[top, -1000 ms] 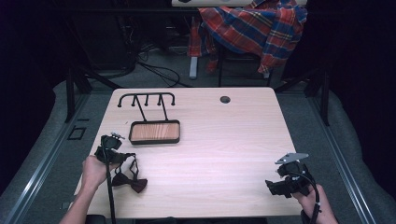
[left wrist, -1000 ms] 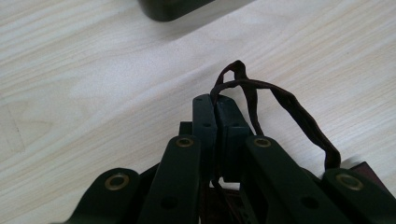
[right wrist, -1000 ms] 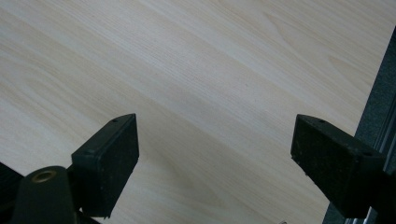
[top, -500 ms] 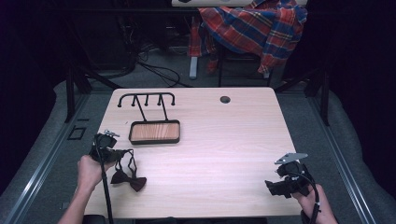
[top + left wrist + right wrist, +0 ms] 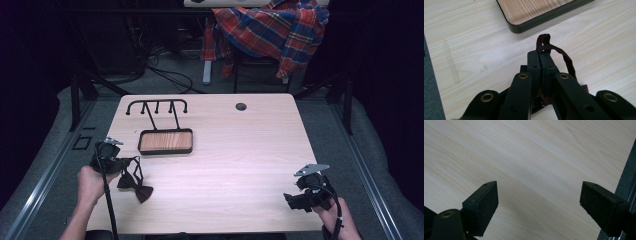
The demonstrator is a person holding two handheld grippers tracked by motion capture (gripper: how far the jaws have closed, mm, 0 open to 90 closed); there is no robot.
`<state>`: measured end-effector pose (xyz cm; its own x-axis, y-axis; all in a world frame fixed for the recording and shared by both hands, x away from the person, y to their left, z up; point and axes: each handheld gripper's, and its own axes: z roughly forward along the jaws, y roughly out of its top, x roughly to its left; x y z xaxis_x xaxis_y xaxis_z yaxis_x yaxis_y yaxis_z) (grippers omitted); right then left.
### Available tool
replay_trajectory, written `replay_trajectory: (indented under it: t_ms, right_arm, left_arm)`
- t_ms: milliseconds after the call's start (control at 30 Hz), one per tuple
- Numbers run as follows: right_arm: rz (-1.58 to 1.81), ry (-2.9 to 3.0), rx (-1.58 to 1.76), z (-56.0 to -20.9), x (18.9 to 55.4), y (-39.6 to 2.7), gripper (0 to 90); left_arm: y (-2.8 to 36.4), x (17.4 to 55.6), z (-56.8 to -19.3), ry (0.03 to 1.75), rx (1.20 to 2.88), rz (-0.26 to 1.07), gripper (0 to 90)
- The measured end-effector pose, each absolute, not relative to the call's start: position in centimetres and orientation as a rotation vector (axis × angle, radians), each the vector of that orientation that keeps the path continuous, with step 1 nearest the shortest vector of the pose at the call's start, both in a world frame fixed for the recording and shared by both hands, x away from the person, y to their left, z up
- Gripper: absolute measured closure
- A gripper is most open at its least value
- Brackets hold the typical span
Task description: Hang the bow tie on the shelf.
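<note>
As the left gripper (image 5: 111,161) pulls back to the table's left edge, its jaws stay pinched on the bow tie's (image 5: 135,184) strap — dragging it along. The right gripper (image 5: 306,195) waits, jaws wide apart.

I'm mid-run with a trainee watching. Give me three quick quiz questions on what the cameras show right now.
1. True or false: the left gripper has its jaws shut on the bow tie's strap.
2. The wooden tray lies: A) near the left gripper, B) near the right gripper, C) off the table.
3. Fill in: the right gripper's jaws are ____.

Key: 1 true; 2 A; 3 open, holding nothing.
</note>
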<state>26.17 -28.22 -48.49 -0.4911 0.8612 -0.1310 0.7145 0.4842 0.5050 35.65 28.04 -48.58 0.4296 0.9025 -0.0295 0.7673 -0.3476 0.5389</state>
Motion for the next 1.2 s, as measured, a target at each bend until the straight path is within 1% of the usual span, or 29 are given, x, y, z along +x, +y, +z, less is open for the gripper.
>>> replay_trajectory:
  t_ms: [633, 700, 1200]
  right_arm:
    - [0.555, 2.384, 1.307, -48.5, 26.3, -28.0, 14.9]
    - [0.555, 2.383, 1.307, -48.5, 26.3, -28.0, 14.9]
    - [0.537, 2.390, 1.297, -48.6, 26.3, -27.9, 14.9]
  left_arm:
    - [28.0, 35.2, -47.1, 1.352, 2.161, 0.428, 88.2]
    - [28.1, 35.2, -47.0, 1.352, 2.167, 0.414, 88.2]
    - [27.9, 35.4, -45.8, 1.320, 2.150, 0.443, 88.2]
